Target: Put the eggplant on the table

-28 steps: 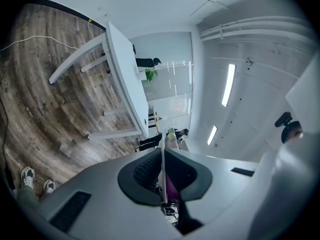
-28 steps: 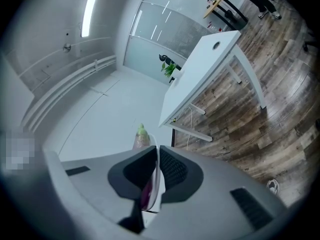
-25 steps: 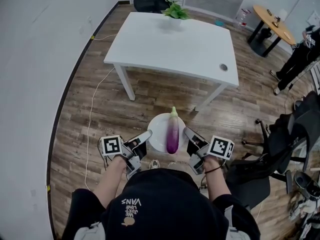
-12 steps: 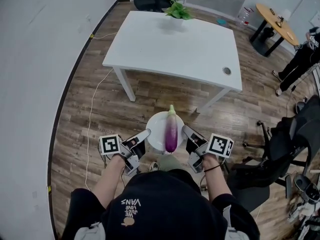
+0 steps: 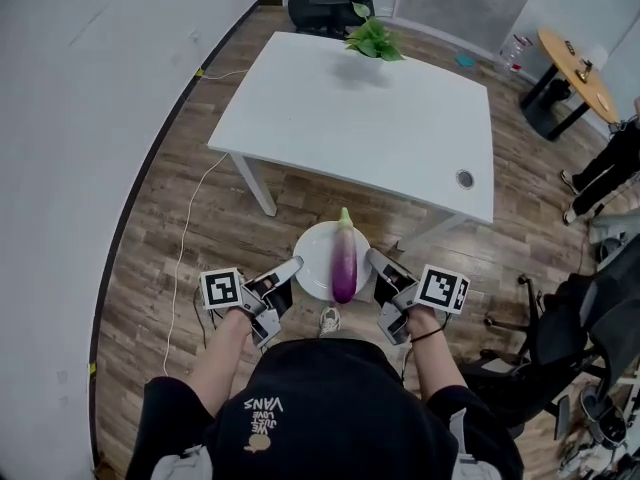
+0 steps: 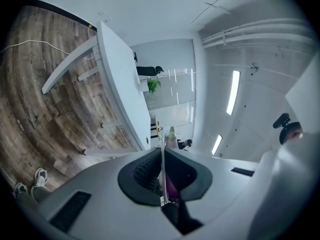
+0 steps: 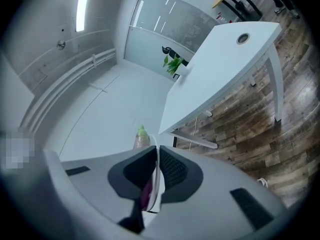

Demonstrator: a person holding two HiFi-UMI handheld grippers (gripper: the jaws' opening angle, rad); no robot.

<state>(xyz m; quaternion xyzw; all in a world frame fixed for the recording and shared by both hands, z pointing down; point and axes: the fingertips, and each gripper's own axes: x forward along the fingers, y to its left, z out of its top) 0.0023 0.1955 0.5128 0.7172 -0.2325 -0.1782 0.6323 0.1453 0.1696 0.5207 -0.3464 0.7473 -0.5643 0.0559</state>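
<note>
A purple eggplant (image 5: 344, 263) with a green stem lies on a white plate (image 5: 313, 260), carried above the wooden floor just short of the white table (image 5: 360, 108). My left gripper (image 5: 293, 269) is shut on the plate's left rim and my right gripper (image 5: 372, 260) is shut on its right rim. In the left gripper view the plate (image 6: 162, 156) shows edge-on between the pads, with the eggplant (image 6: 171, 135) beyond it. The right gripper view gives the same picture: the plate rim (image 7: 156, 176) is pinched, the eggplant (image 7: 140, 137) is behind it, and the table (image 7: 220, 69) is ahead.
A potted plant (image 5: 374, 40) stands at the table's far edge, with a cable hole (image 5: 464, 179) near its right corner. An office chair (image 5: 325, 3) is behind the table. A round wooden table (image 5: 573, 63), a person (image 5: 610, 163) and dark chairs (image 5: 590, 308) are at the right. A white wall runs along the left.
The plate with the eggplant has been carried forward toward the table in both grippers. Both grips are unchanged.
</note>
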